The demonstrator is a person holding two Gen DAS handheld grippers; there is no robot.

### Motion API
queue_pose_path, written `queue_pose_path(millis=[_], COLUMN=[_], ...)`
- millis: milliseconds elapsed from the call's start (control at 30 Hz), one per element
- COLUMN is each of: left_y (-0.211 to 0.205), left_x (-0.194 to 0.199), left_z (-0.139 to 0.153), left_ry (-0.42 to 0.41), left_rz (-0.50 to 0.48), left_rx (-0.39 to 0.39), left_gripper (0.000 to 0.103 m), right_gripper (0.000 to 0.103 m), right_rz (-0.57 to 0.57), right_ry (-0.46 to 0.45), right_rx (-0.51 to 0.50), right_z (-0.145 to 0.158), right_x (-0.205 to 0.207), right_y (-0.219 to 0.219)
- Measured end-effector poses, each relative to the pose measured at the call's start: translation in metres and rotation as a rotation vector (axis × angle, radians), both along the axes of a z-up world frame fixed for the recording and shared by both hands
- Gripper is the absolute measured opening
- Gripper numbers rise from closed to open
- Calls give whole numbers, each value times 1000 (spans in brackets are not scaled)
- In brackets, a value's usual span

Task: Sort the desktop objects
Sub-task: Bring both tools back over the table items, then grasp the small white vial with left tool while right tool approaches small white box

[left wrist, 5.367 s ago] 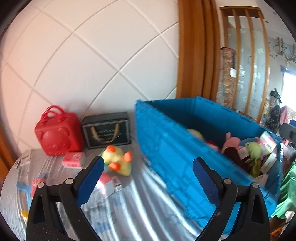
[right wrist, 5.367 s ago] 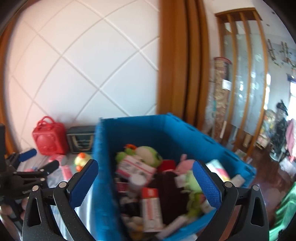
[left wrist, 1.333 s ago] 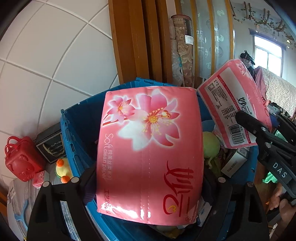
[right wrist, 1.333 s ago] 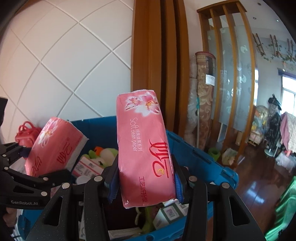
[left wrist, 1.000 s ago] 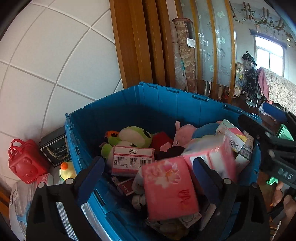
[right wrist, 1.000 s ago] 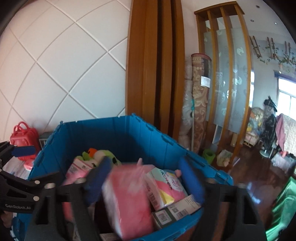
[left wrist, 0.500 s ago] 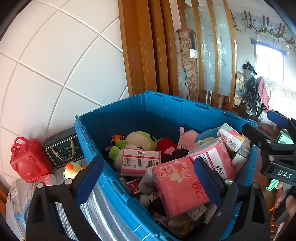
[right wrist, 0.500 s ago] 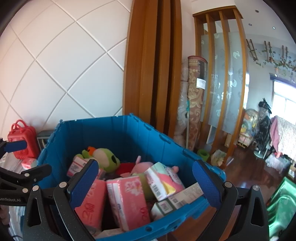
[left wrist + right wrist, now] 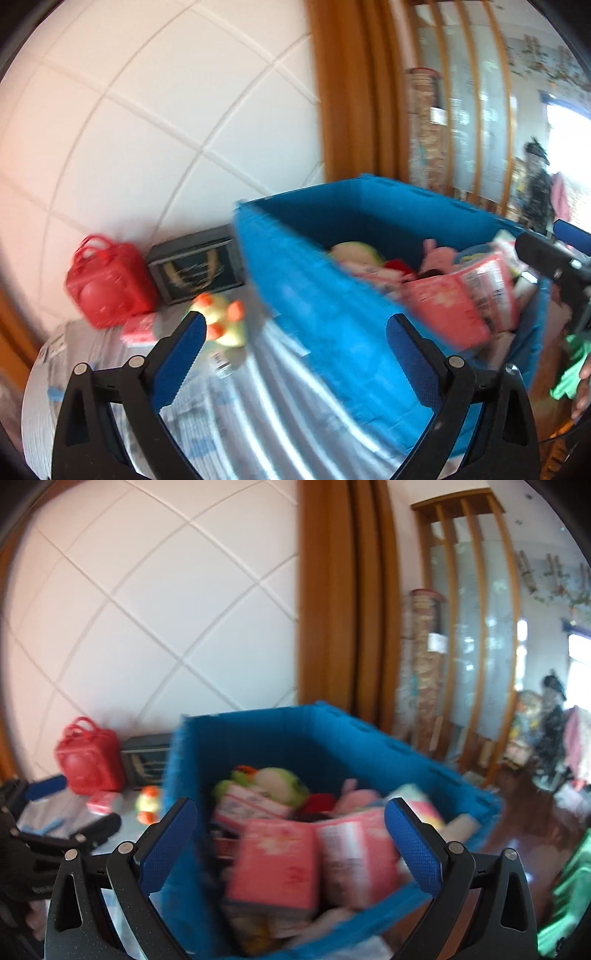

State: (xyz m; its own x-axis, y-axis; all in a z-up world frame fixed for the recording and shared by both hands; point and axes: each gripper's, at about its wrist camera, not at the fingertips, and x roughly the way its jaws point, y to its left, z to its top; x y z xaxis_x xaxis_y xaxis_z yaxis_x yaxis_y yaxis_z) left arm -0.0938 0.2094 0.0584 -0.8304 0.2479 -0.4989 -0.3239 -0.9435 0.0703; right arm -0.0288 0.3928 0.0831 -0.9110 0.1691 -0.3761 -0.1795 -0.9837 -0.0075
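Left wrist view: left gripper (image 9: 291, 339) spread wide with nothing between its blue pads, over a foil-covered counter (image 9: 258, 398).
Right wrist view: right gripper (image 9: 290, 829) at full spread, empty, facing the open top of the blue bin (image 9: 369, 734).
Blue bin: stands on the counter at right, packed with plush toys and packets.
Pink tissue packs: two lie side by side on top of the load, one (image 9: 275, 864) left, one (image 9: 356, 860) right, both inside the bin's near end.
Green plush frog (image 9: 273, 779): toward the back of the bin, behind a pink-and-white packet.
Counter, left of the bin: yellow toy duck (image 9: 221, 321) just beside the bin wall; small pink packet (image 9: 140, 328) near it.
Against the tiled wall: red toy case (image 9: 109, 282) and dark box (image 9: 197, 267), touching or nearly so.
Picture quality: both views blurred, fine print unreadable.
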Motion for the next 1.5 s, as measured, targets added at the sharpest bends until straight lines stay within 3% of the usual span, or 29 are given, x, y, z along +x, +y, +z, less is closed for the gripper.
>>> queue_pose_path(millis=[200,333,433,600,800,900,1033,1267,1433,1500], left_y=[-95,-161,-208,-278,-345,-365,-386,-440,-457,-457], left_x=[3,-2,0,11,8,-5,-38,-115,-146,-153], left_z=[-22,-50,-78,-155,-253,-274,-275,-272,-286,-293], left_ry=[-20,-103,-162,-285,-519,-572,-577,-514,-553,-566], left_rz=[204,359,472,677,794,804,797,800,736,719], left_rx=[-16,-25,-39,-110,-20,36,73,21,66,47], left_gripper=[99,99,99,99,99,99,99,99,99,99], right_gripper=[103,103,103,103,103,103,103,103,103,103], right_rz=[164,323,425,502,463,432,392,328,288,282], right_ry=[46,24,-51,-217,-398,-485,-563,-626,-674,-688], right_rx=[-31,-56,-44,-30,-1,24,48,-4,-20,-23], right_z=[2,-12,-38,-98,-177,-208,-235,-265,-289,-296], right_x=[-23,-51,-82,-130,-170,-191,-214,-275,-316,-330], right_y=[-80,-147,-201,-258,-278,-273,-265,-257,-253,-252])
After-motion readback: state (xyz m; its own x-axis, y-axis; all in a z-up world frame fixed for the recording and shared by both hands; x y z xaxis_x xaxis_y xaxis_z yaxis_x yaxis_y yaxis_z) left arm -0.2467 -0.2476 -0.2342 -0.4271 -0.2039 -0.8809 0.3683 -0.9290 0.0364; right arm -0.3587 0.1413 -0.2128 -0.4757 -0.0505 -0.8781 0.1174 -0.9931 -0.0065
